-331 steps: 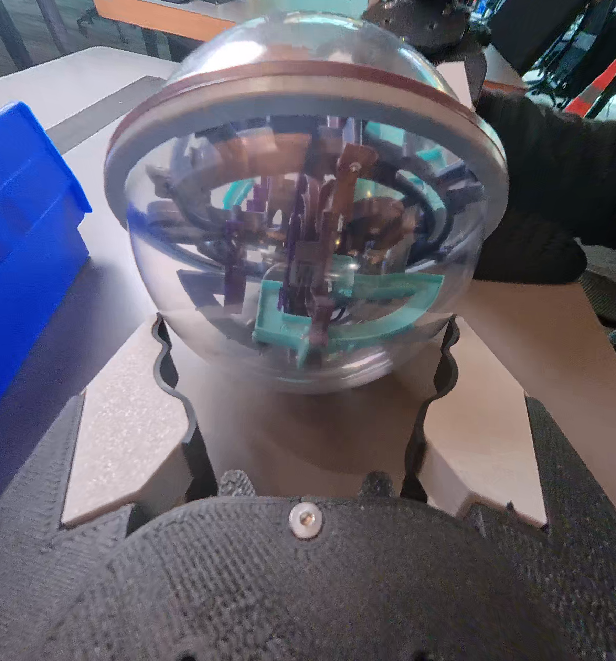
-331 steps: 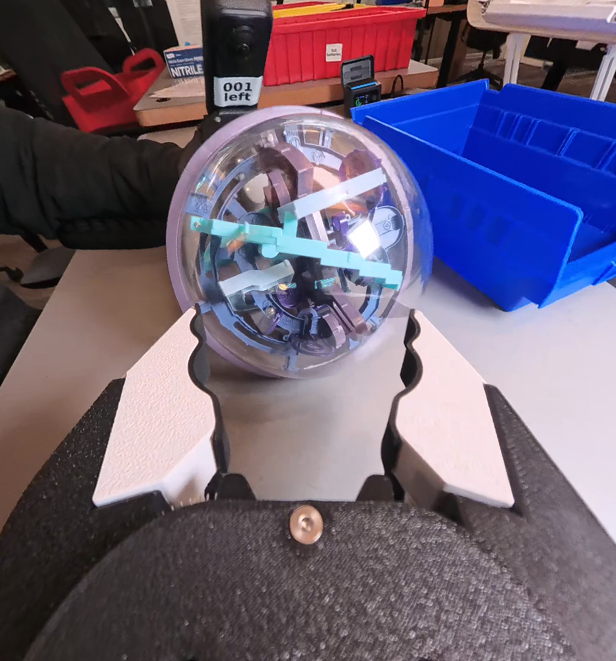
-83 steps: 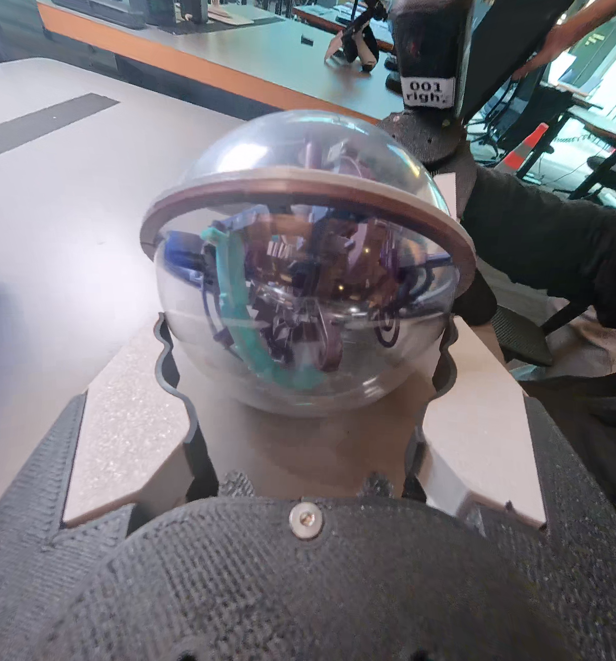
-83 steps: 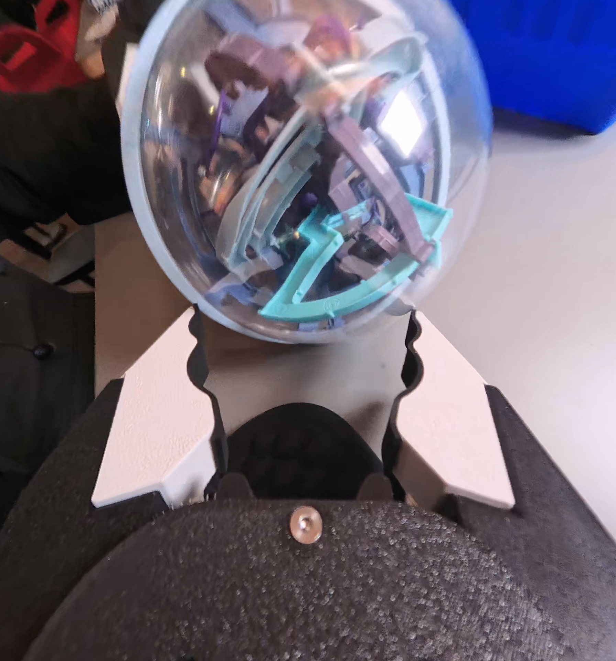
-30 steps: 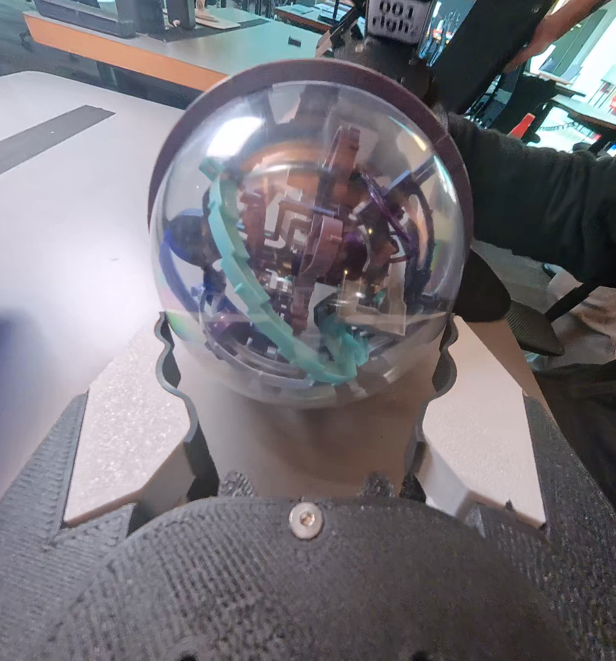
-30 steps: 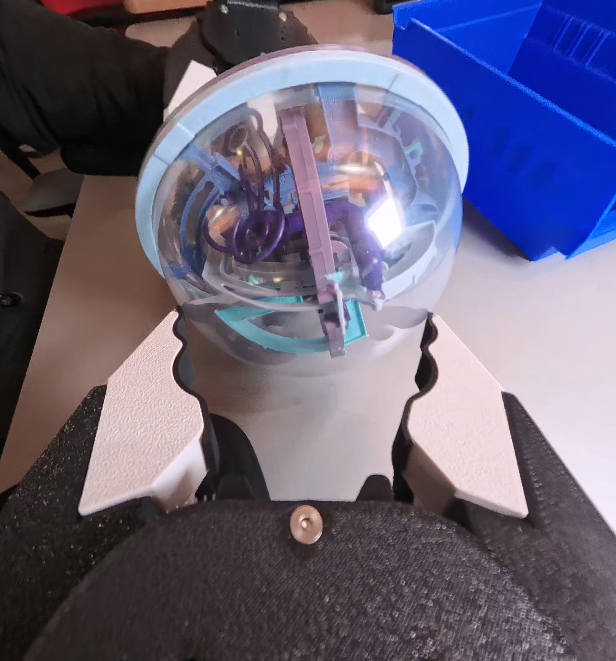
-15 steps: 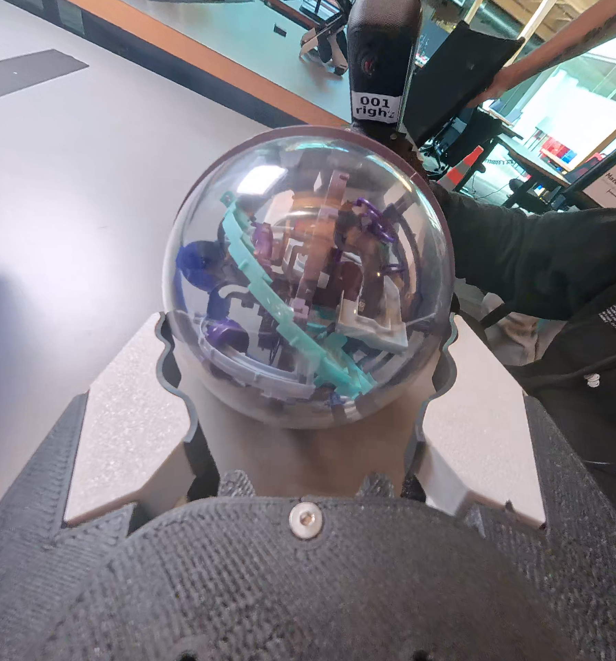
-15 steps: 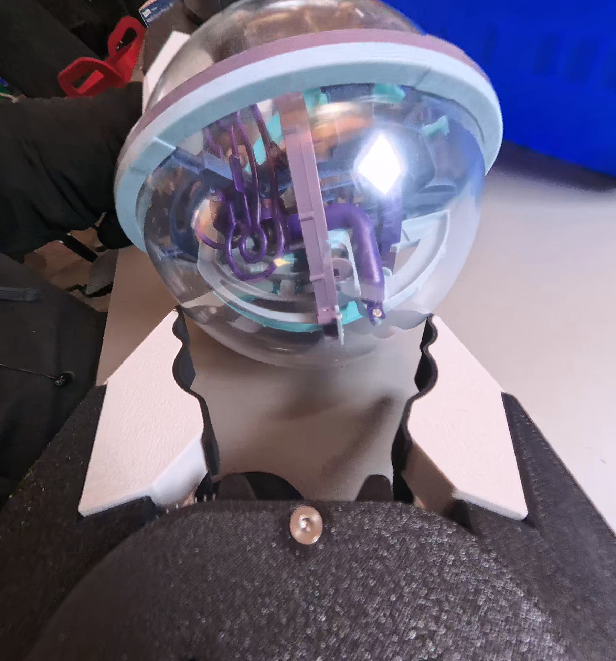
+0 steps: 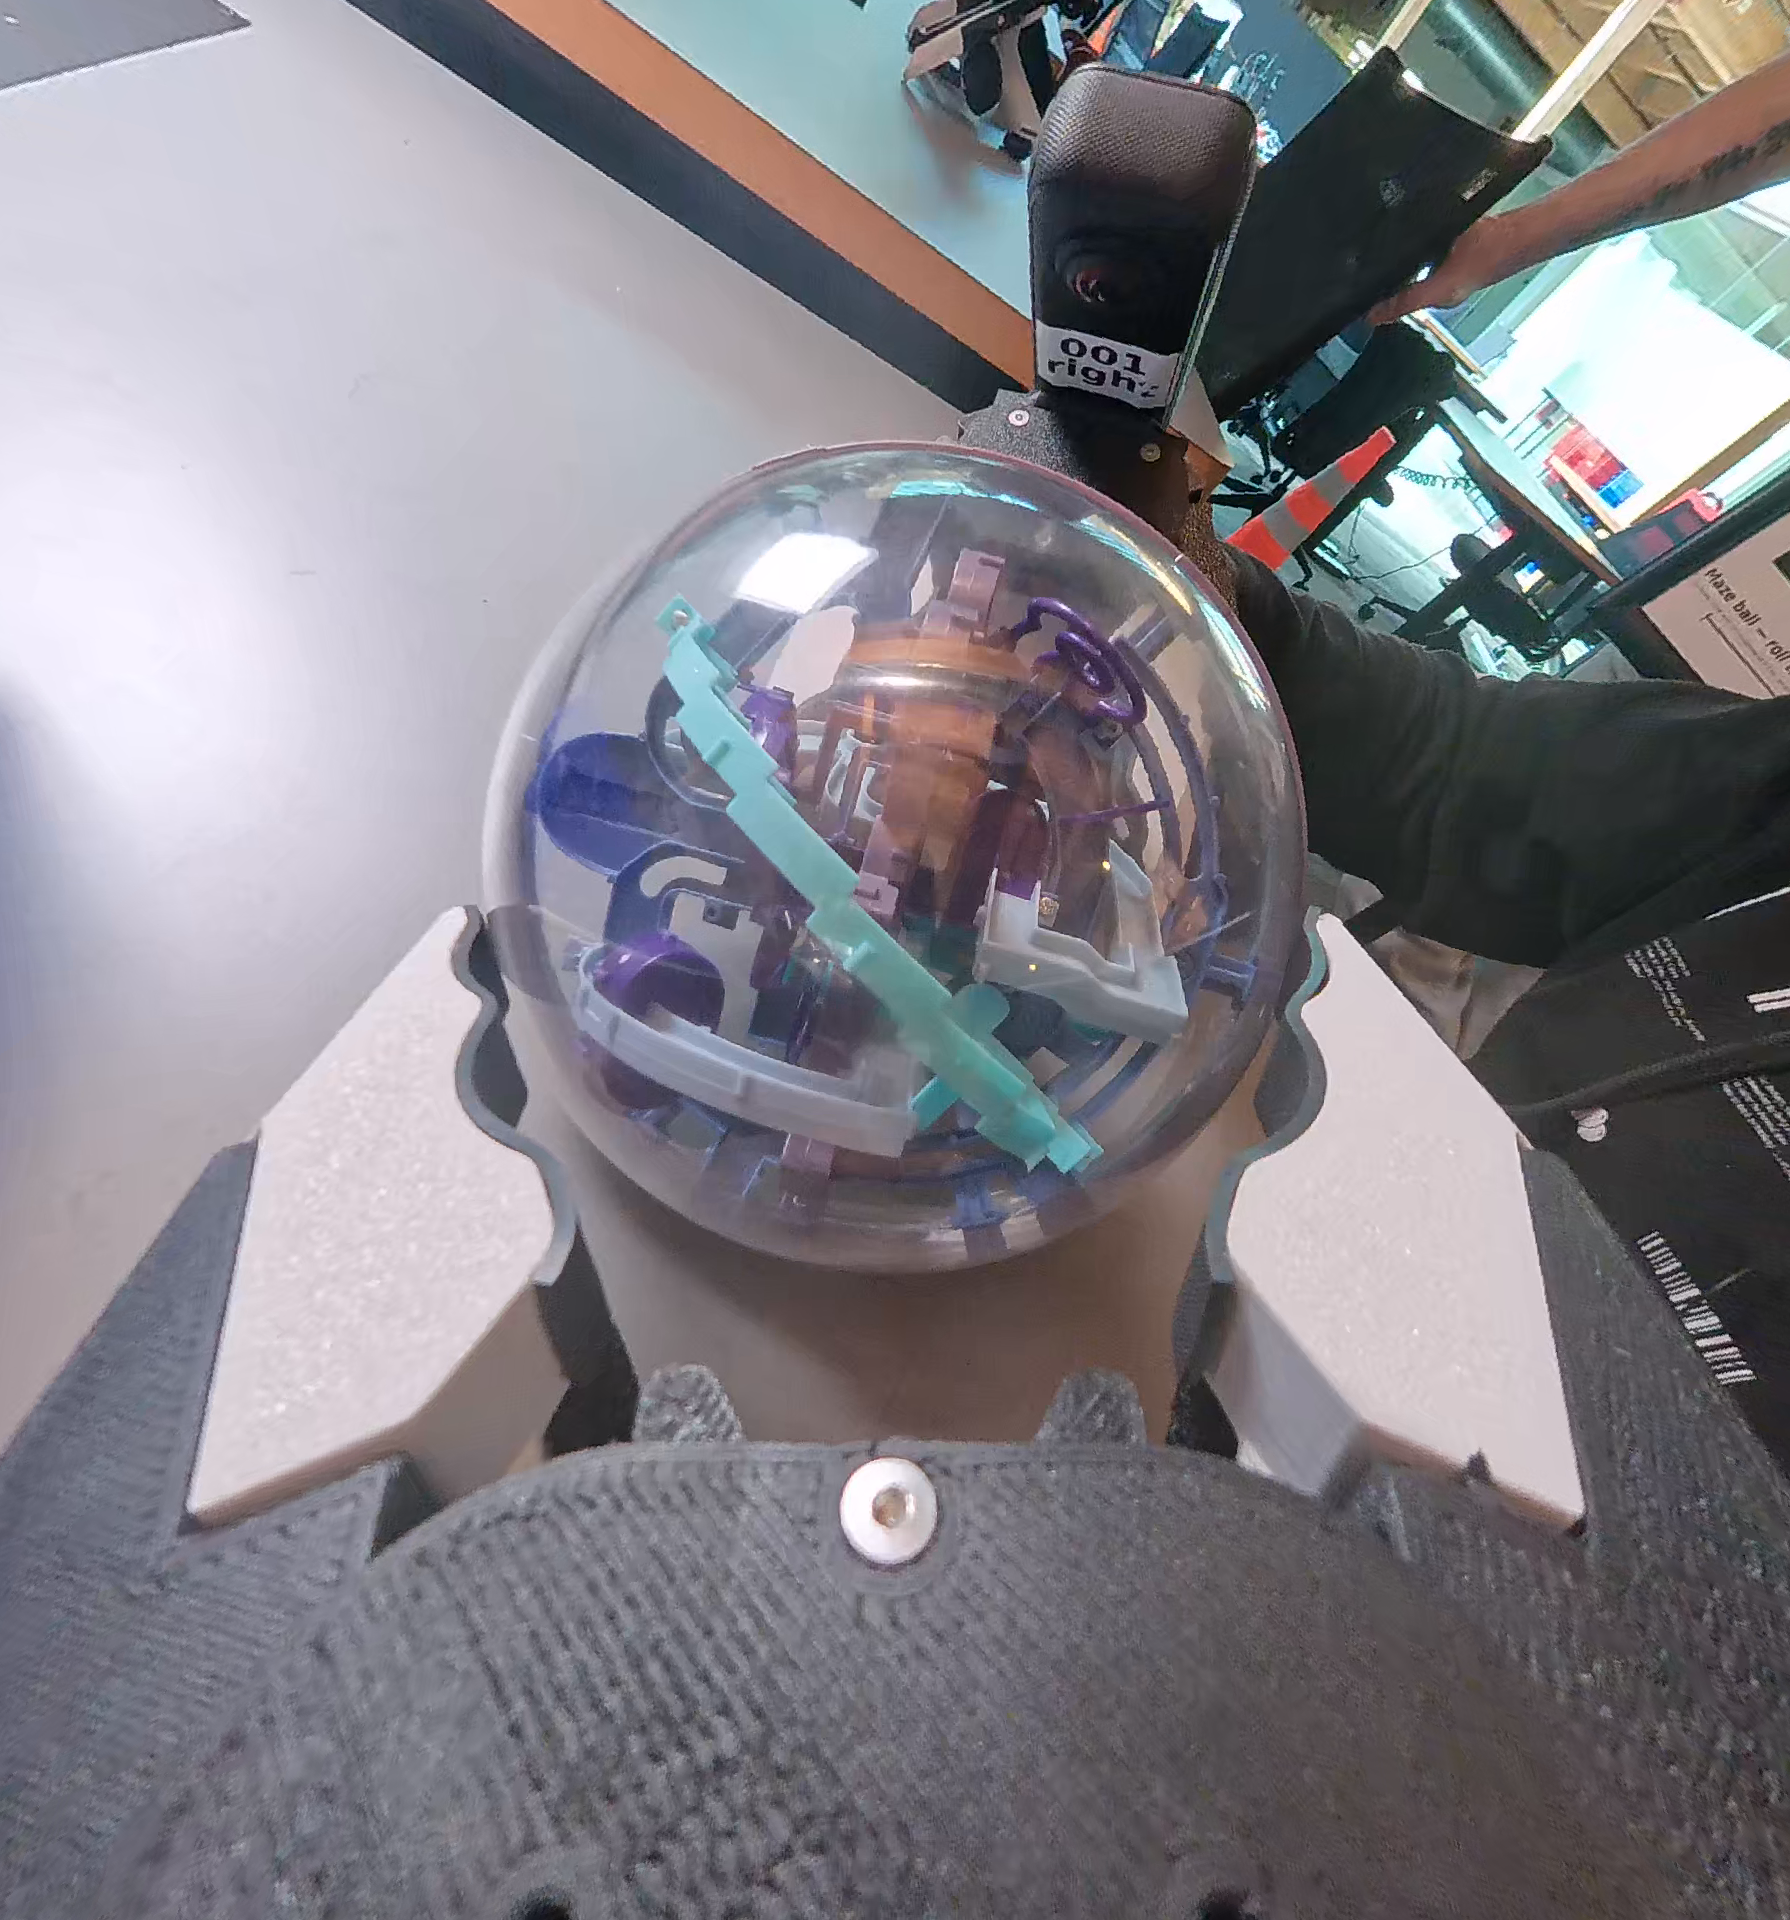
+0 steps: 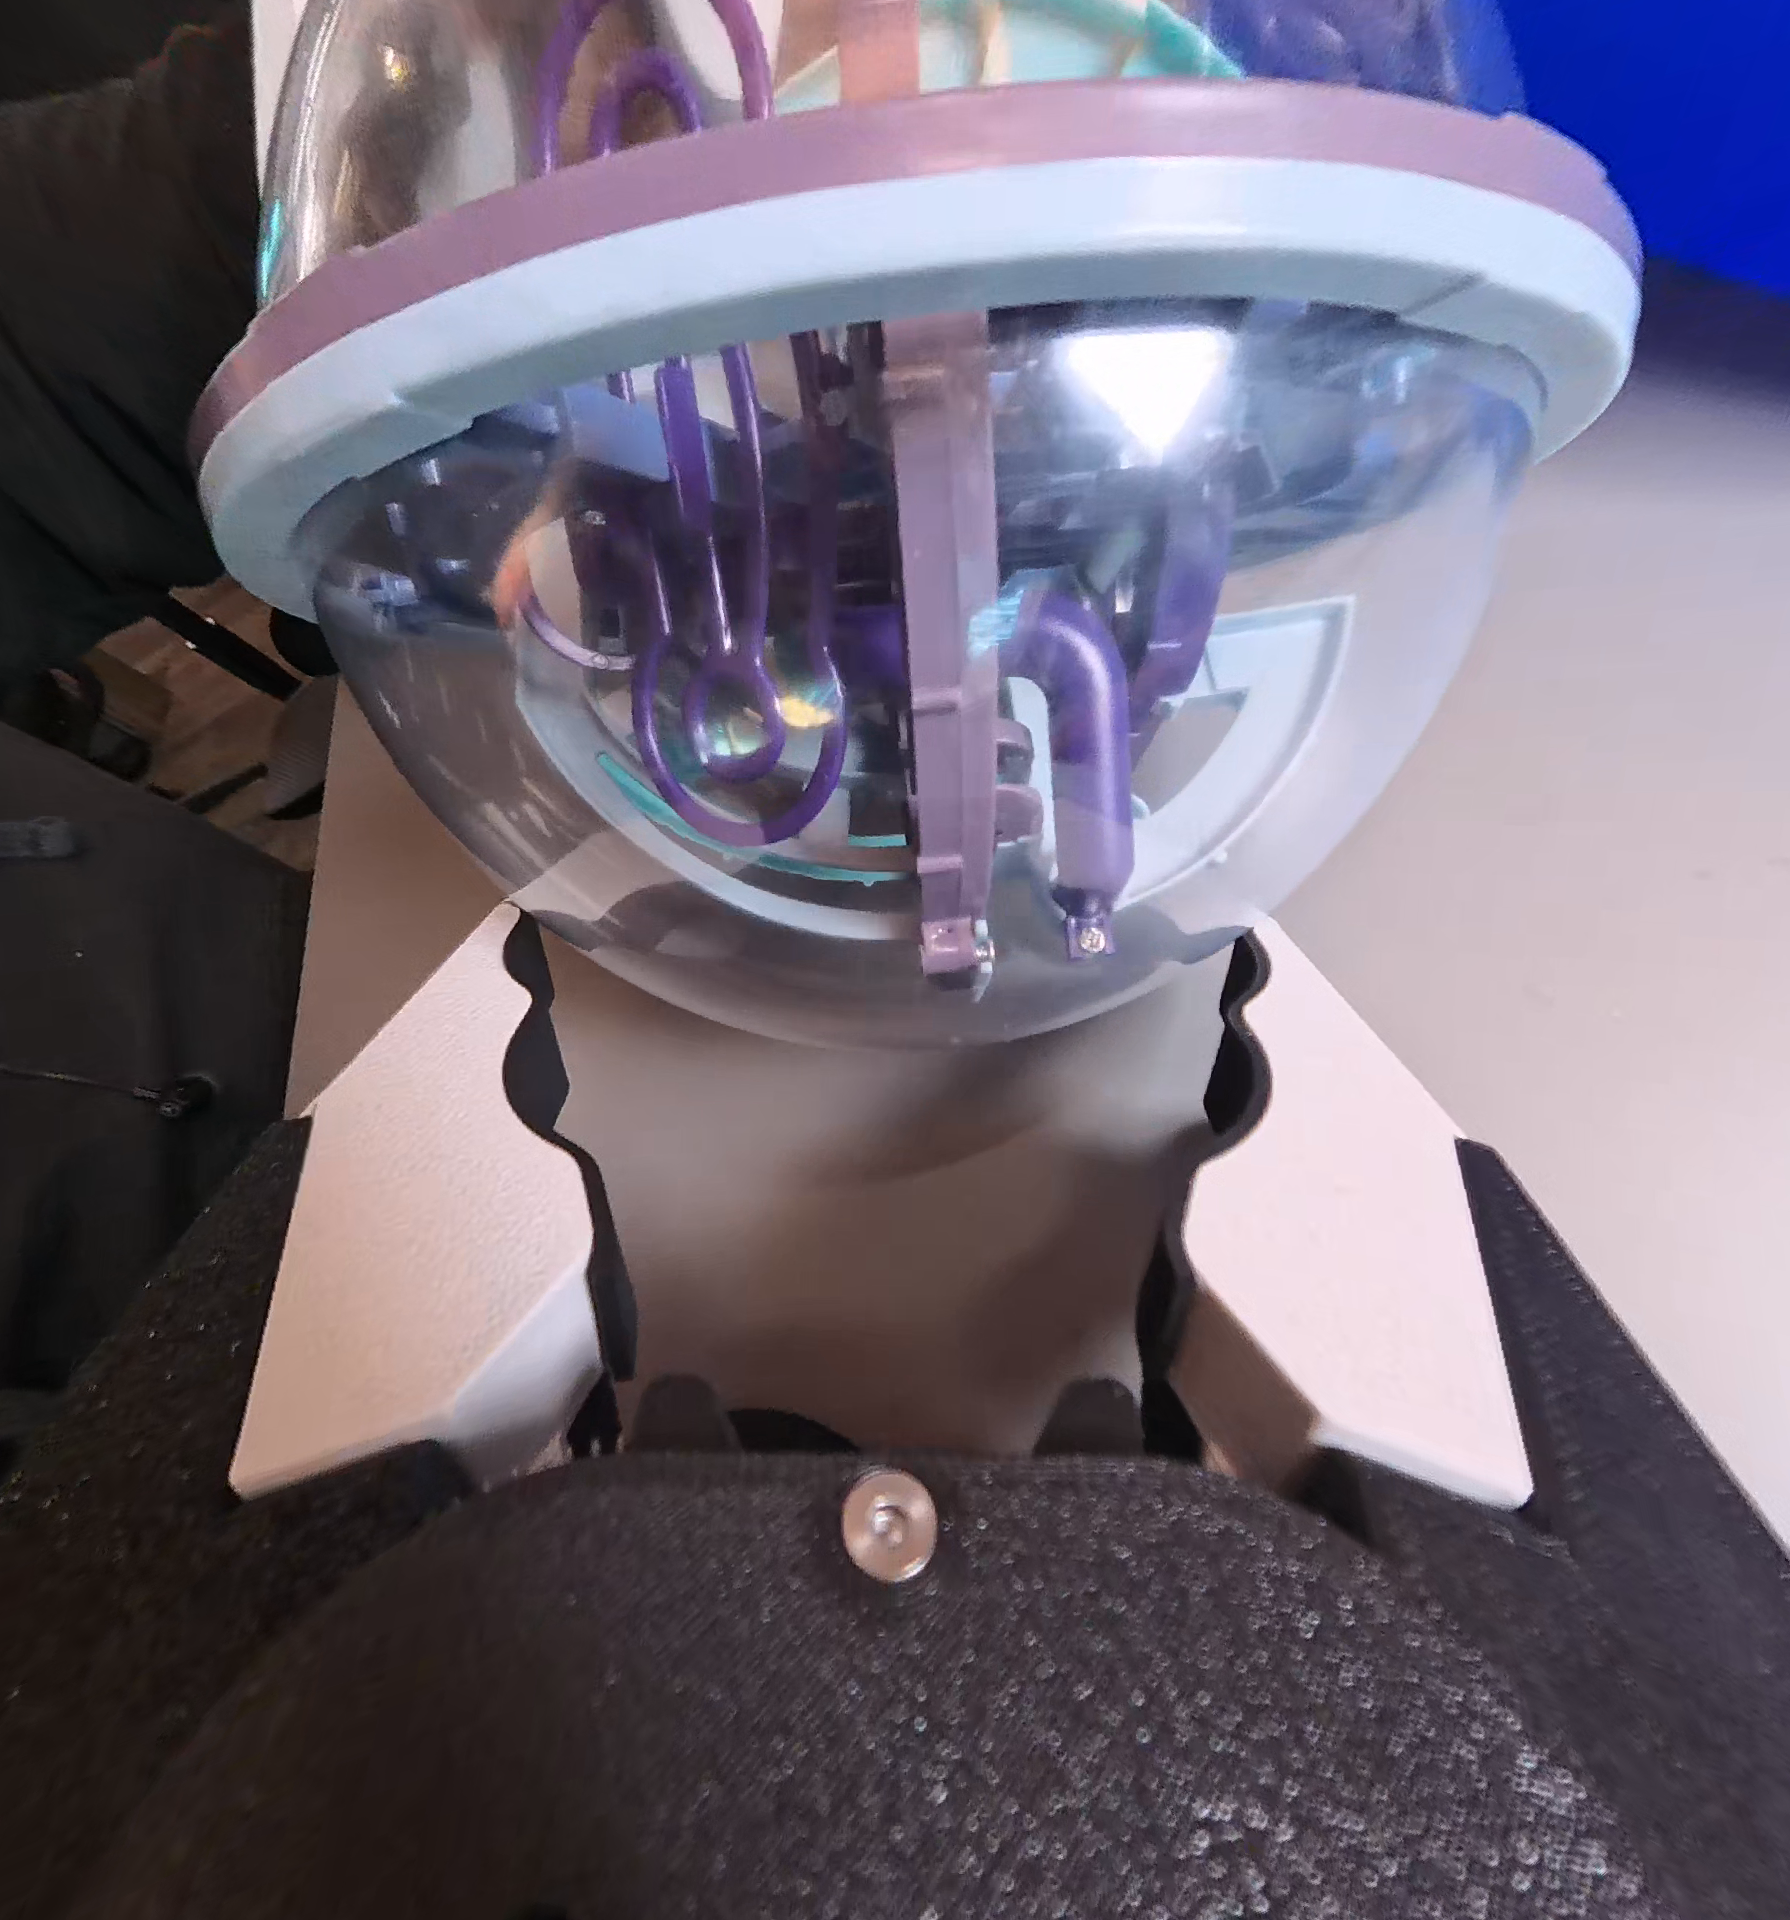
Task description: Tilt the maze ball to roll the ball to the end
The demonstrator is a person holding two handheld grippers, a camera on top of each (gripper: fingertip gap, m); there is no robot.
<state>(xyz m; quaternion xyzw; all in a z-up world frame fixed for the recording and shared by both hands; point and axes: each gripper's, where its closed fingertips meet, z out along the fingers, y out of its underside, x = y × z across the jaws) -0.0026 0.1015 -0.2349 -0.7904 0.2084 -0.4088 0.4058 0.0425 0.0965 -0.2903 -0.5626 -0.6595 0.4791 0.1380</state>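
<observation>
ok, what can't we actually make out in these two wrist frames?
- Small rolling ball: not identifiable in either view among the tracks inside the maze ball.
- Sphere top: cut off by the upper edge of the right wrist view.
- Blue bin: blurred, cut by the corner.
- Right gripper fingers: hidden behind the sphere in the left wrist view.

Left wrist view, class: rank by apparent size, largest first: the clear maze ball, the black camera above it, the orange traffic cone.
1. Maze ball, clearly largest, but nearest.
2. Black camera, on the other gripper behind the ball.
3. Orange traffic cone, smallest; it stands farthest off, so true size is unsure.
</observation>
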